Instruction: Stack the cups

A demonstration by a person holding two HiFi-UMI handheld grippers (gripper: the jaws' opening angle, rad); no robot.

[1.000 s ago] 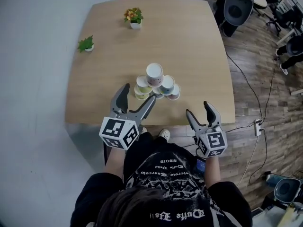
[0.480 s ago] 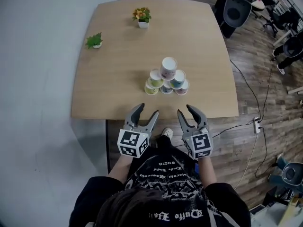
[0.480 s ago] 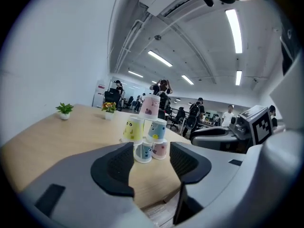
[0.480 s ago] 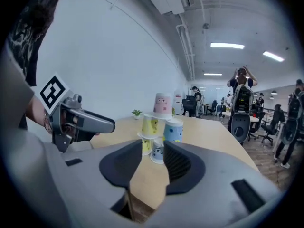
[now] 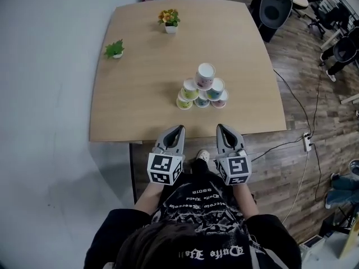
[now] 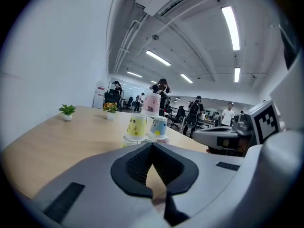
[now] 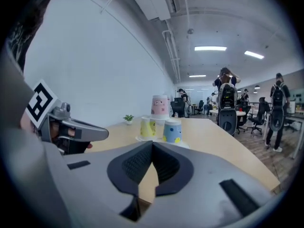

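Both closed empty just now, left hand-held gripper (image 5: 179, 130) and right hand-held gripper (image 5: 220, 128) face the cups (image 5: 205, 77) ahead.

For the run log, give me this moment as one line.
cups: pyramid on table | left gripper: just closed, empty | right gripper: just closed, empty | both: near table edge

Wooden table (image 5: 140, 94) beside a white wall (image 6: 52, 65), plank floor (image 5: 331, 122) to its right, strip lights (image 6: 236, 25) overhead.

Left tool (image 5: 180, 129) and right tool (image 5: 220, 128) have just closed on nothing.
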